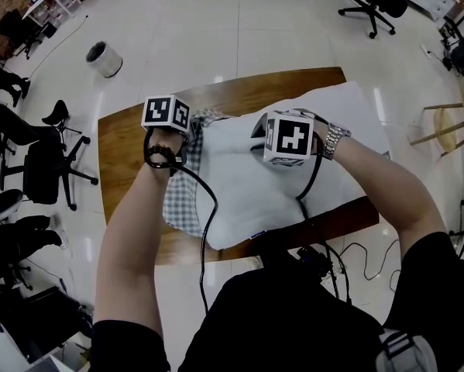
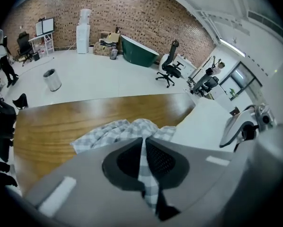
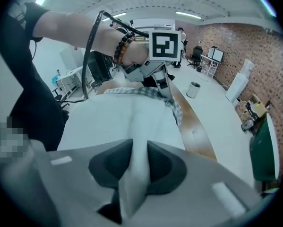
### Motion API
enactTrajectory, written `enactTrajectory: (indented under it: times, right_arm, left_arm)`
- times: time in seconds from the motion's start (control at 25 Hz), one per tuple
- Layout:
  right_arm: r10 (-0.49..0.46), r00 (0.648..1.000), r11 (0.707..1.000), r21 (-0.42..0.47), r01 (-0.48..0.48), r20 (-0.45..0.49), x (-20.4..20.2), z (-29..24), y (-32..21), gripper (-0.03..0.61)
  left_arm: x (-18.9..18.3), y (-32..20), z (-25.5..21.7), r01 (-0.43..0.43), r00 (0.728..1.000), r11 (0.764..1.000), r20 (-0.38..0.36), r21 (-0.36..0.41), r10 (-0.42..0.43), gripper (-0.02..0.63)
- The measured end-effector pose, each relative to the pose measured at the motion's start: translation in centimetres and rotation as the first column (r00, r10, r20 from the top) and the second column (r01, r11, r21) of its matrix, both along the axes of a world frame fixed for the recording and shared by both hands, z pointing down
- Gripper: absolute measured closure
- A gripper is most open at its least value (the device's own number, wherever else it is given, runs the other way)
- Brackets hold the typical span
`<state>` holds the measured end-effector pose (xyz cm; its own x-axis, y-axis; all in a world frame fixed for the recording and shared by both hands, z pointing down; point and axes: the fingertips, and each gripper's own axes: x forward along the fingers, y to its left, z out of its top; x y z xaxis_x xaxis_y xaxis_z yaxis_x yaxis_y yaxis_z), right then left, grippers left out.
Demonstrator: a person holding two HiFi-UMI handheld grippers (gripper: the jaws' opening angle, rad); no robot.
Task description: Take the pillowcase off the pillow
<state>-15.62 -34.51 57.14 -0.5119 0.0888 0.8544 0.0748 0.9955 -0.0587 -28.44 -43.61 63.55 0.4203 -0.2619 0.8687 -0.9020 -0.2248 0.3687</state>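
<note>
Wood tabletop (image 1: 131,138) carries white pillow (image 1: 239,177) at right. Checked pillowcase (image 1: 181,204) bunched at pillow's left end; left claw (image 2: 143,160) pinched tight on its fold; right claw (image 3: 134,169) nips pillow cloth. Hard tug may slip thin fold free, or drag pillow along.
</note>
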Motion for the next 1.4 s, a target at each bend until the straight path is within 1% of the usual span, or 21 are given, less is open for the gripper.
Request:
enactTrajectory:
  times: [0.12,0.24,0.32,0.44,0.56,0.72,0.84,0.92,1.04,1.16,1.32,1.4]
  right_arm:
    - [-0.006,1.0,1.0,0.008,0.006,-0.003,1.4,-1.0,0.5,0.512]
    - [0.003,1.0,1.0,0.024,-0.003,-0.016,1.9,-1.5,0.7,0.515]
    - [0.014,0.999,0.999,0.037,-0.013,-0.034,2.2,-1.6,0.8,0.521]
    - [0.04,0.998,0.998,0.047,-0.038,-0.055,3.6,-1.6,0.9,0.522]
    - [0.071,0.995,0.996,0.065,-0.067,-0.071,5.3,-1.5,0.4,0.522]
    - [0.103,0.992,0.99,0.102,-0.095,-0.07,7.0,-1.2,-0.5,0.52]
    - [0.128,0.99,0.983,0.139,-0.119,-0.058,8.2,-0.7,-1.3,0.515]
    - [0.139,0.988,0.981,0.146,-0.129,-0.065,8.4,-0.7,-1.2,0.509]
    - [0.146,0.985,0.981,0.144,-0.131,-0.097,7.9,-1.3,-0.7,0.503]
    - [0.162,0.982,0.976,0.164,-0.144,-0.102,8.0,-1.6,-0.6,0.482]
    - [0.201,0.978,0.959,0.214,-0.186,-0.052,7.4,-1.9,0.3,0.404]
    - [0.222,0.975,0.945,0.25,-0.211,-0.015,6.5,-2.7,0.6,0.394]
  left_arm:
    - [-2.5,-0.3,-0.3,0.015,0.998,0.999,0.063,0.03,-0.017,0.607]
    - [-5.1,0.1,-0.4,0.04,0.997,0.999,0.068,0.035,-0.042,0.607]
    - [-6.7,0.7,-0.6,0.045,0.995,0.998,0.084,0.04,-0.048,0.607]
    - [-8.6,1.6,-0.6,0.047,0.991,0.998,0.122,0.05,-0.053,0.607]
    - [-11.1,2.5,-0.8,0.08,0.986,0.995,0.141,0.057,-0.088,0.607]
    - [-14.9,3.7,-1.7,0.134,0.975,0.988,0.165,0.077,-0.145,0.607]
    - [-17.0,5.0,-2.5,0.163,0.964,0.982,0.197,0.094,-0.178,0.607]
    - [-18.7,5.8,-2.9,0.183,0.954,0.978,0.222,0.104,-0.202,0.607]
    - [-21.2,6.9,-3.9,0.215,0.941,0.97,0.241,0.111,-0.236,0.607]
    - [-22.1,7.9,-4.8,0.234,0.931,0.964,0.256,0.123,-0.259,0.607]
    - [-22.7,9.8,-5.1,0.234,0.925,0.955,0.262,0.184,-0.277,0.602]
    - [-23.0,10.4,-5.2,0.217,0.925,0.952,0.265,0.214,-0.271,0.543]
